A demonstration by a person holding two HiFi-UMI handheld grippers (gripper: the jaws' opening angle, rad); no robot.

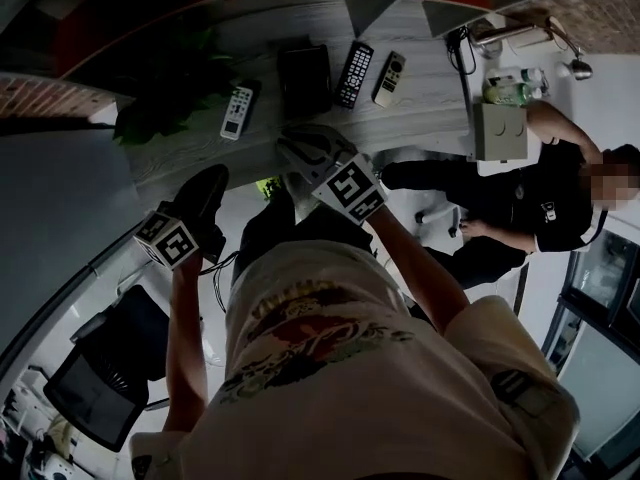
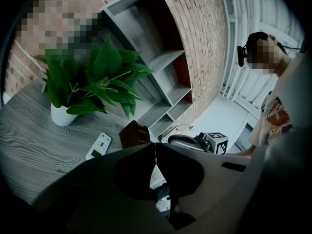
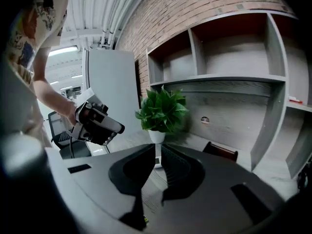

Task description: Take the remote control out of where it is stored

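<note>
Three remotes lie on the grey wooden desk point(image 1: 190, 153): a white one point(image 1: 236, 111) point(image 2: 99, 146), a black one point(image 1: 353, 73) and a pale one point(image 1: 389, 78). Between them stands a dark brown holder box point(image 1: 303, 76) point(image 2: 134, 134) point(image 3: 220, 151). My right gripper point(image 1: 295, 140) point(image 3: 158, 150) hangs above the desk's near edge, short of the holder, jaws a narrow gap apart with nothing between them. My left gripper point(image 1: 212, 180) point(image 2: 155, 147) is lower and to the left, off the desk edge, its jaws touching at the tips and empty.
A potted green plant point(image 1: 165, 98) point(image 2: 92, 79) point(image 3: 162, 111) stands at the desk's left end. Grey shelves point(image 2: 161, 57) line the brick wall behind. A person in black point(image 1: 540, 208) sits to the right, and an office chair point(image 1: 100, 378) is at the lower left.
</note>
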